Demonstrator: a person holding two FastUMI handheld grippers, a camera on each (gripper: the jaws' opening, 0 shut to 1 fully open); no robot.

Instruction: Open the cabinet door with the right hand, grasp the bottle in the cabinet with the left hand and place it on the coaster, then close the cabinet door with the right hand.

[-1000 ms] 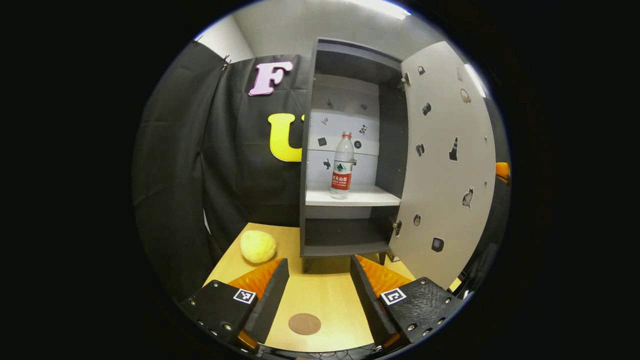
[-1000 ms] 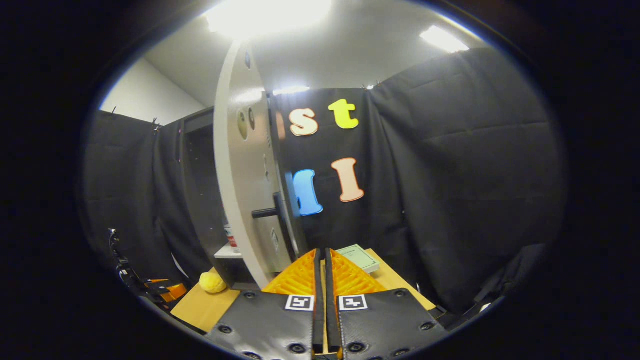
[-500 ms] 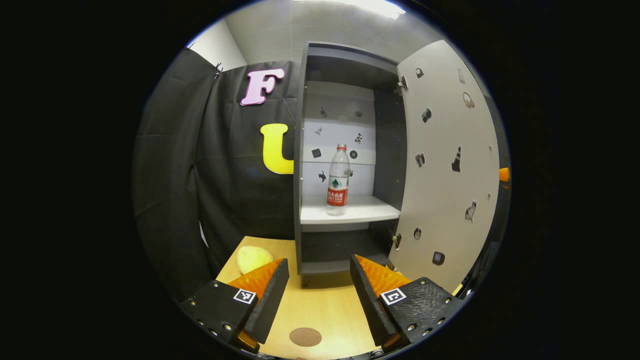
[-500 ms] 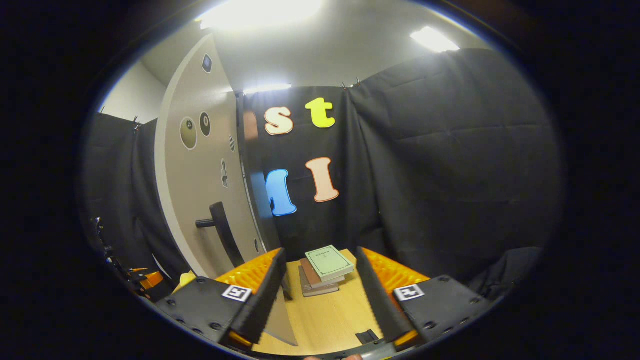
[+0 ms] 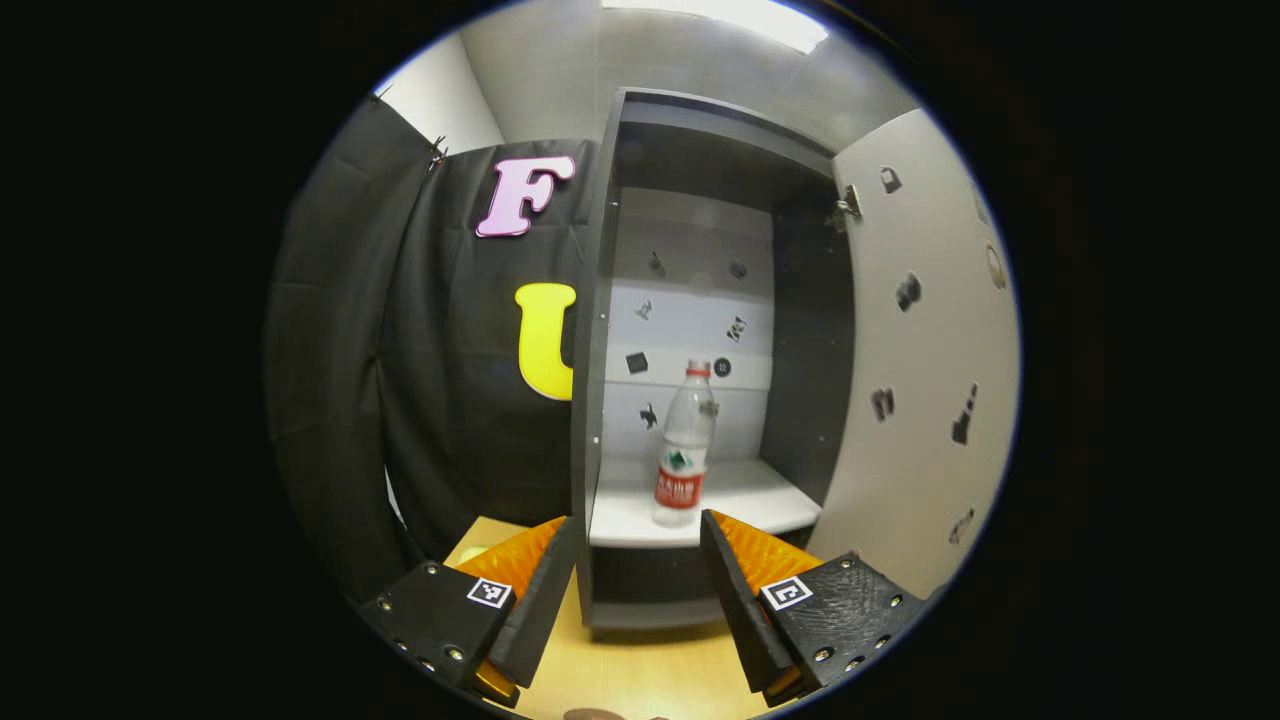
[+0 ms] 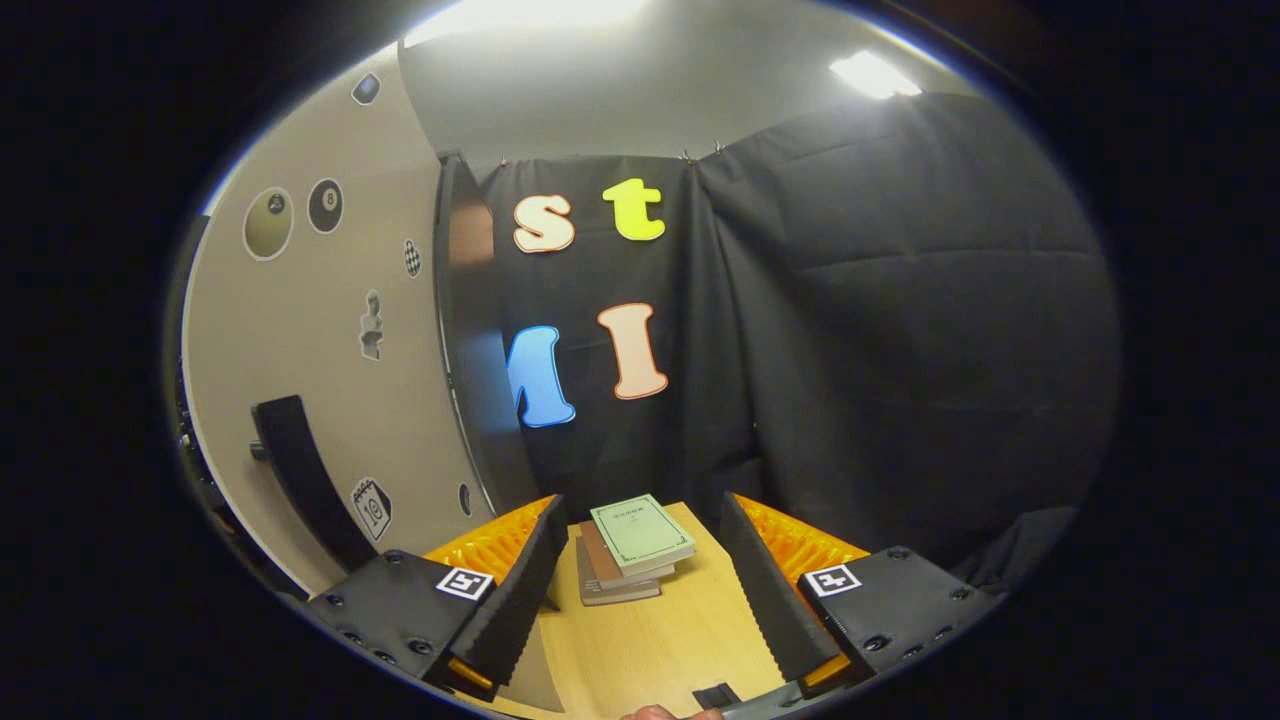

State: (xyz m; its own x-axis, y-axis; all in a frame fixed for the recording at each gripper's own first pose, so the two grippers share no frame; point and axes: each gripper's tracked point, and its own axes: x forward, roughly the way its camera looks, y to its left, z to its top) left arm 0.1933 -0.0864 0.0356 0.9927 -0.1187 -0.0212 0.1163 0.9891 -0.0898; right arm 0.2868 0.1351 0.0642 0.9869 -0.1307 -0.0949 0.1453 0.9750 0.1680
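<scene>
Standing upright: bottle (image 5: 685, 446) on shelf (image 5: 720, 496)

The left gripper (image 5: 634, 535) carries two wedge-shaped fingers with ribbed inner faces, each mounted on a dark textured block studded with round screws and bearing a small square black-and-white marker near its tip; the right gripper (image 6: 640, 515) is built the same, with matching ribbed wedges, screw-dotted dark blocks and square coded markers

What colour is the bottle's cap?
Red, on the bottle; clearest in the left gripper view.
</scene>
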